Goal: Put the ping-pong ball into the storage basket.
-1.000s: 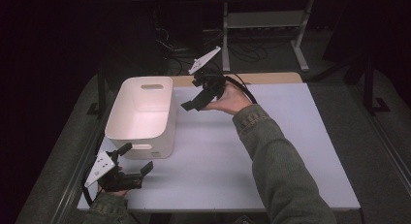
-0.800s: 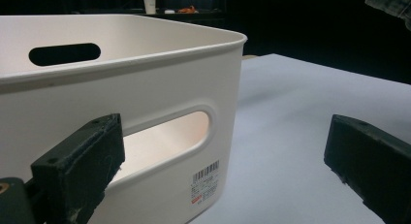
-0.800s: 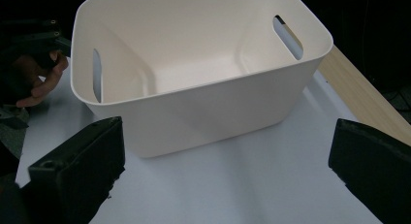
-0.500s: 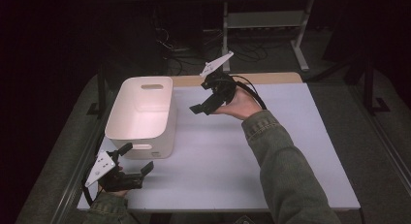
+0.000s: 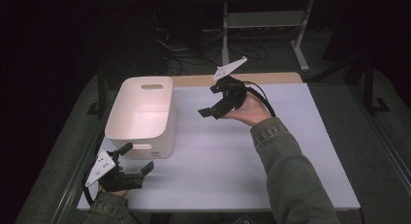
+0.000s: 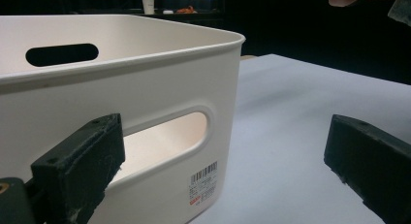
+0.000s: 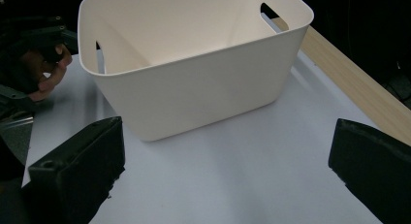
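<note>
Nearest the person, the left gripper (image 5: 133,160) sits low at the front-left corner of the white-topped counter (image 5: 271,151), jaws spread wide with nothing between them. In the left gripper view those jaws frame the near end wall of the cream-white rectangular plastic bin with cut-out handles (image 6: 145,88); the gripper is just in front of it, not touching, and a small barcode sticker (image 6: 202,183) shows at the wall's lower corner.

The bin (image 5: 143,115) stands upright on the left part of the counter, open side up, inside bare.

Further back, the right gripper (image 5: 212,102) is held up above the counter to the right of the bin, apart from it, its jaws open and empty too, pointing towards the bin. In the right gripper view the bin (image 7: 194,78) lies ahead between the jaws, and the other hand (image 7: 46,69) shows past its far-left corner. A wooden edge strip (image 5: 252,78) runs along the counter's far side.
</note>
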Motion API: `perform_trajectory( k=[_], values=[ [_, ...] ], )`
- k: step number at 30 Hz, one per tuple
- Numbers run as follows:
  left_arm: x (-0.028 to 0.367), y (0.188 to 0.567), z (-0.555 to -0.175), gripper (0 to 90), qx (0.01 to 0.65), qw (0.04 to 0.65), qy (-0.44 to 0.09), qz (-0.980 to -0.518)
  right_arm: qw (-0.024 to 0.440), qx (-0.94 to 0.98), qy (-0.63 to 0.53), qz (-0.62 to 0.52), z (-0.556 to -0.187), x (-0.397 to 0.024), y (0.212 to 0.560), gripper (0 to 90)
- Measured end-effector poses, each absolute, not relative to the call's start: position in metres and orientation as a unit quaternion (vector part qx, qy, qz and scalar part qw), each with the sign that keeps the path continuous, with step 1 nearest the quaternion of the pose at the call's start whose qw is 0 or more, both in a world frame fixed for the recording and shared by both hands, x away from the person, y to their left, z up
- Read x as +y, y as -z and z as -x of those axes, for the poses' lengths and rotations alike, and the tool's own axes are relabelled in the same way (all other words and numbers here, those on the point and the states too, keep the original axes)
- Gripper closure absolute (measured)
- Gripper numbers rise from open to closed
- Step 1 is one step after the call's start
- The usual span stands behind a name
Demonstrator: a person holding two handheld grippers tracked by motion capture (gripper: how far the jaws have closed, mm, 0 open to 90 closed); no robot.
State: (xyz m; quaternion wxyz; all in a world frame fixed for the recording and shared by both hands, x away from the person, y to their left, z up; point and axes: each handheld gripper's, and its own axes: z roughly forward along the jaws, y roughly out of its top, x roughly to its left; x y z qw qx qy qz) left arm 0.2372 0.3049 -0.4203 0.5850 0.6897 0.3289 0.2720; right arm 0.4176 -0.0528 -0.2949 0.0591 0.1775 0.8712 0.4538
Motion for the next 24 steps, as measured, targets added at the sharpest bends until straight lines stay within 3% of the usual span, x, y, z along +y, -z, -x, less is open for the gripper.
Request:
perform_trajectory(
  k=[24],
  values=[
    [0.304, 0.421, -0.237, 0.4, 0.33, 0.585, -0.271, -0.69, 0.068, 0.854, -0.472, -0.208, -0.401, -0.101, 0.321, 0.0]
  ],
)
